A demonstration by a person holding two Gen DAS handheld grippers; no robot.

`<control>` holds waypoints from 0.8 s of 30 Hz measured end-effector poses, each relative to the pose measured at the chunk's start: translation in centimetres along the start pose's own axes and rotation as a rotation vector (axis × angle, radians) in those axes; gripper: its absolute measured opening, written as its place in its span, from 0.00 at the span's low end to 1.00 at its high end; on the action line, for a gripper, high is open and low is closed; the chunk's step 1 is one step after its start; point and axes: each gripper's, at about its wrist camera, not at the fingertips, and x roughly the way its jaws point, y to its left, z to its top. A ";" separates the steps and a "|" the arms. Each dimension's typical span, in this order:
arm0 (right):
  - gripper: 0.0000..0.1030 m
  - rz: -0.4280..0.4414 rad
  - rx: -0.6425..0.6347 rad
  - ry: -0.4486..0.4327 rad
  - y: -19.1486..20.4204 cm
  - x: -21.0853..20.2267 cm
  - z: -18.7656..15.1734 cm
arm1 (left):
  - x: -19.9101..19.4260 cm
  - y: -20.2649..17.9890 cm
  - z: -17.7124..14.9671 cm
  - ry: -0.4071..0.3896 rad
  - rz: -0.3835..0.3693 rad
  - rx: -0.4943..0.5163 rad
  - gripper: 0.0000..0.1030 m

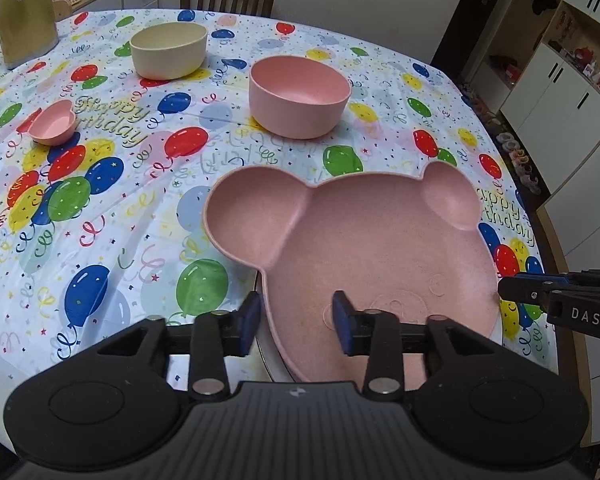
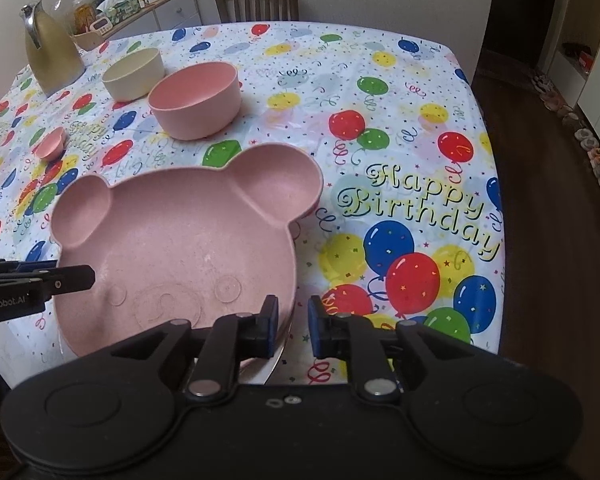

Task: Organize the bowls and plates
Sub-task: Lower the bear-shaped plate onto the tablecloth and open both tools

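Speckled matte pink, the bear-head plate (image 1: 380, 248) has two rounded ear compartments and a faint embossed face in its wide main well; it sits near the table's close edge on top of a pale round plate (image 1: 270, 356) whose rim peeks out beneath. Its ears point away toward the far side of the glossy balloon-print tablecloth (image 1: 100, 216), chin toward the grippers, so it runs front to back. The left gripper (image 1: 296, 322) stands partly open, its blue pads straddling the plate's left rim without pressing it. The right gripper (image 2: 294, 326) is open only a narrow gap across the right rim, holding nothing. Beyond stand a deep pink bowl (image 1: 298, 96), a cream bowl (image 1: 168, 50) and a small pink heart-shaped dish (image 1: 54, 122), all smooth and matte, well apart from each other
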 end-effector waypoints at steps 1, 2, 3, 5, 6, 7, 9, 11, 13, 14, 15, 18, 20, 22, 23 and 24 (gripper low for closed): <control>0.15 0.007 -0.004 -0.009 0.1 -0.3 0.0 | -0.4 0.0 0.0 -0.011 0.003 0.000 0.50; 0.16 0.016 -0.010 -0.019 0.1 -0.7 0.0 | -0.7 -0.1 -0.1 -0.022 0.004 0.000 0.53; 0.16 0.024 -0.019 -0.030 0.3 -1.1 0.1 | -1.1 -0.1 -0.1 -0.029 0.003 -0.001 0.53; 0.17 0.039 -0.033 -0.054 0.6 -1.8 0.1 | -1.7 -0.1 0.0 -0.040 0.001 -0.006 0.53; 0.19 0.049 -0.040 -0.064 0.8 -2.2 0.2 | -2.1 -0.2 0.1 -0.049 0.001 -0.008 0.53; 0.21 0.056 -0.049 -0.074 1.0 -2.6 0.3 | -2.6 -0.2 0.1 -0.062 0.002 -0.010 0.53; 0.28 0.074 -0.069 -0.103 1.5 -3.4 0.4 | -3.5 -0.2 0.3 -0.090 0.004 -0.013 0.53; 0.40 0.089 -0.088 -0.136 2.0 -4.3 0.6 | -4.5 -0.2 0.6 -0.120 0.002 -0.017 0.54; 0.54 0.102 -0.112 -0.173 2.6 -5.3 0.9 | -5.5 -0.1 0.9 -0.151 -0.001 -0.022 0.54; 0.57 0.107 -0.122 -0.184 2.9 -5.6 1.0 | -6.0 0.0 1.1 -0.166 0.000 -0.026 0.55; 0.64 0.113 -0.130 -0.196 3.1 -6.0 1.3 | -6.4 0.0 1.3 -0.180 0.001 -0.029 0.58; 0.79 0.132 -0.145 -0.229 3.7 -7.0 2.1 | -7.6 0.5 1.9 -0.229 0.013 -0.033 0.63; 0.82 0.143 -0.155 -0.241 4.1 -7.3 2.7 | -8.1 0.9 2.4 -0.250 0.019 -0.036 0.64; 0.90 0.150 -0.161 -0.252 4.6 -7.4 3.3 | -8.4 1.3 3.1 -0.270 0.025 -0.035 0.65; 0.92 0.149 -0.159 -0.257 4.9 -7.4 3.6 | -8.5 1.5 3.4 -0.278 0.028 -0.034 0.68; 0.94 0.148 -0.159 -0.265 5.2 -7.3 4.0 | -8.6 1.8 3.7 -0.288 0.030 -0.034 0.72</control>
